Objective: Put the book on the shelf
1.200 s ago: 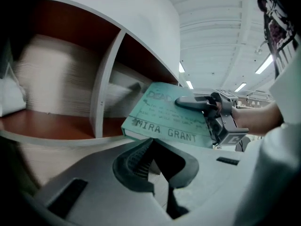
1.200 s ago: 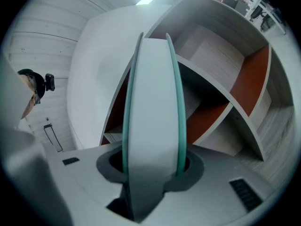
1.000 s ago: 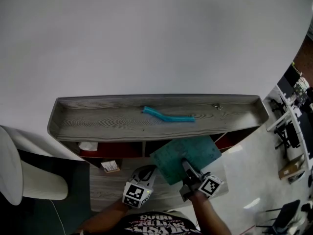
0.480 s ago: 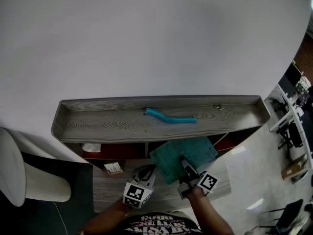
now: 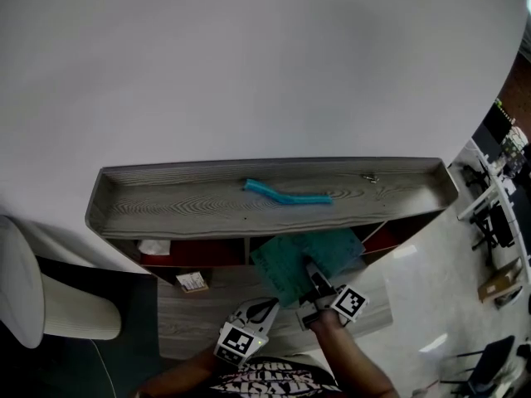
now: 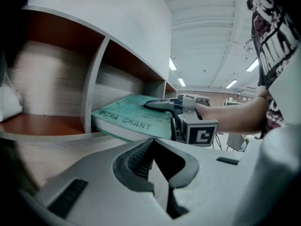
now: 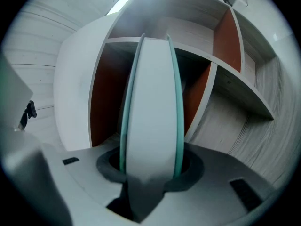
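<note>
A teal book (image 5: 292,264) lies flat, its far end inside the middle compartment of the grey shelf unit (image 5: 166,204), just right of a divider. My right gripper (image 5: 314,279) is shut on the book's near edge. In the right gripper view the book (image 7: 153,102) stands edge-on between the jaws of the right gripper (image 7: 150,169), pointing into the red-backed compartment. My left gripper (image 5: 260,308) hangs lower left of the book, apart from it, jaws together and empty. From the left gripper (image 6: 151,143) I see the book's spine (image 6: 127,120) and the right gripper (image 6: 181,113) holding it.
A light blue curved strip (image 5: 287,196) lies on the shelf's top board. A white bundle (image 5: 152,247) sits in the left compartment, and a small card (image 5: 191,282) on the lower board. A white chair (image 5: 33,301) stands at the left. Desks stand at the far right.
The right gripper has pushed the book further under the top board. The left gripper has drawn back toward the person and lower.
</note>
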Demonstrator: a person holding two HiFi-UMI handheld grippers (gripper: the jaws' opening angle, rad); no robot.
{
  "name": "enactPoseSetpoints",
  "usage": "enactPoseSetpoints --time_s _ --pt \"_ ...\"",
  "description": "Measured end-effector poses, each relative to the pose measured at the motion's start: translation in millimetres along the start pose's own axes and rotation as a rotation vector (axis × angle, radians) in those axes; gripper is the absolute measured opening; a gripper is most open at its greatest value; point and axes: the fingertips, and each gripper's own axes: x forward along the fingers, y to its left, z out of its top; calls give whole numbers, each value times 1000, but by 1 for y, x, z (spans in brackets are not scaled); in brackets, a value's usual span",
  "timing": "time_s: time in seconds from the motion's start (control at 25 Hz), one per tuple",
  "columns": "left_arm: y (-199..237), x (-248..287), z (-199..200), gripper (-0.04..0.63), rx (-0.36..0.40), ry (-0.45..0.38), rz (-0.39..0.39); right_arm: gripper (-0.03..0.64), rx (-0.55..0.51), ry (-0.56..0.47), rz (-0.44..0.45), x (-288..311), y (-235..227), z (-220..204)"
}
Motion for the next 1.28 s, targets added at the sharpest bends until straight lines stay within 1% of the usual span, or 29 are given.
enactPoseSetpoints --time_s 0.08,0.2,0.44,0.6,0.72,0.84,1.08,1.2,1.28 --pt "-10 3 5 6 19 -3 -26 167 11 -8 -4 0 -1 1" --pt "-24 4 4 5 15 14 -56 167 18 -20 -11 -2 -4 4" --pt "-33 7 3 6 -39 9 -51 167 32 -18 -3 -1 -3 5" --pt "-36 9 -1 6 -33 30 -26 166 31 3 -2 -2 -4 5" --pt "-44 13 -8 6 -19 55 -18 166 59 24 -10 -2 -8 2" --pt "-50 18 -3 6 0 35 6 166 84 47 -12 -2 -13 -1" --pt "-40 23 10 6 21 24 97 166 102 83 -18 -7 -17 -2" --pt "-39 28 18 6 58 -1 124 166 109 97 -24 -7 -20 0" --pt "-38 32 21 6 81 -5 135 166 143 107 -27 -5 -21 -2"
